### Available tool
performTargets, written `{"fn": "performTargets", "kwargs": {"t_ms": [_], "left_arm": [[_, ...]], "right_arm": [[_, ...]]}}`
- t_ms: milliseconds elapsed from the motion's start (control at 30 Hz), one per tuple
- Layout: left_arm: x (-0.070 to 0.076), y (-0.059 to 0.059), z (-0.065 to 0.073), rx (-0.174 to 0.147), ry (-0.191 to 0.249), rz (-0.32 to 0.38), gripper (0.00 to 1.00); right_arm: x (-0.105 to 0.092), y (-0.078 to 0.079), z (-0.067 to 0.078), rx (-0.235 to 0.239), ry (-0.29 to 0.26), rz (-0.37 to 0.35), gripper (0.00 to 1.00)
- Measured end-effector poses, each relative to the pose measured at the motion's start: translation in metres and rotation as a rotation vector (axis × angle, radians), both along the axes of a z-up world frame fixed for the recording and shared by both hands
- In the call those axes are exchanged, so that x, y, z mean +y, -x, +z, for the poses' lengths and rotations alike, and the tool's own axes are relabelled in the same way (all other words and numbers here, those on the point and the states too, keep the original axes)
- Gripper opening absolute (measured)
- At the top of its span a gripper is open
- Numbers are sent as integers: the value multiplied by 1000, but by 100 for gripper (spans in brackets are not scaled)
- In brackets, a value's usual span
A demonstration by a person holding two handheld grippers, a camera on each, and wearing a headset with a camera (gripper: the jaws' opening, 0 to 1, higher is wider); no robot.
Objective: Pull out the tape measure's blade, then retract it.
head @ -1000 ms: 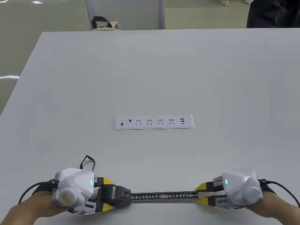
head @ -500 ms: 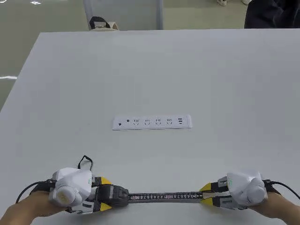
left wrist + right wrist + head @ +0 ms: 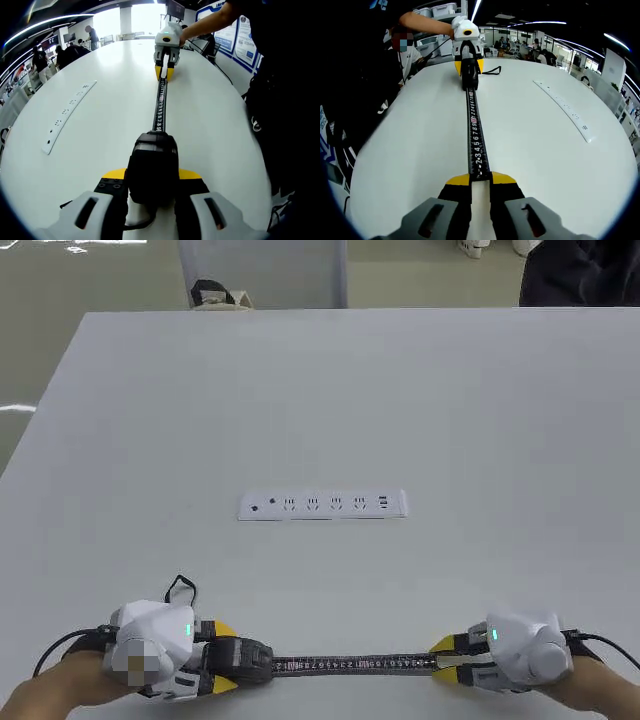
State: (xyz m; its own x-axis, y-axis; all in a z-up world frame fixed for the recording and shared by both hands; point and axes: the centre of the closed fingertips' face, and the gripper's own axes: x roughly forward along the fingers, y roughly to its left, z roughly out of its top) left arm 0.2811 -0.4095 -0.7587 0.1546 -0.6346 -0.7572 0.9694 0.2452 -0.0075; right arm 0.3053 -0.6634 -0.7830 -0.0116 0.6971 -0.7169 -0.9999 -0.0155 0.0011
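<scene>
Along the desk's [image 3: 320, 390] near edge our blade [image 3: 355, 664] lies sideways, left gripper [image 3: 228, 656] clamping its case [image 3: 252, 660], right gripper [image 3: 445, 658] pinching its tip.

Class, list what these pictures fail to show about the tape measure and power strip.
Tip of the blade: right gripper view, hidden inside right gripper.
Sides of the tape measure case: left gripper view, covered by left gripper.
Markings on the power strip: head view, too small.

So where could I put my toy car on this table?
The far half of the table, beyond the power strip, is bare. So is the band between strip and blade. The near edge is crowded: left gripper, tape measure, right gripper.
</scene>
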Motion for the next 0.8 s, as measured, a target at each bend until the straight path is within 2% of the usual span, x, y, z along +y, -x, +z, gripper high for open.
{"fn": "performTargets", "kwargs": {"t_ms": [267,500,533,567,633,800], "left_arm": [[0,-1,-1,-25,-2,-1,33],[1,-2,-5,-56,-48,-35,33],[1,-2,-5,-59,-52,-38,33],[0,-2,-4,-63,-55,-42,34],[0,-2,-6,-71,-60,-47,35],[-2,-1,-4,-85,-66,-51,40]], "right_arm": [[1,-1,1,-33,17,6,12],[1,3,0,-42,39,12,14],[-4,3,-3,-28,70,-22,14],[0,2,-2,-38,50,-5,14],[1,2,-3,-46,51,-9,14],[5,6,-1,-43,52,-17,24]]}}
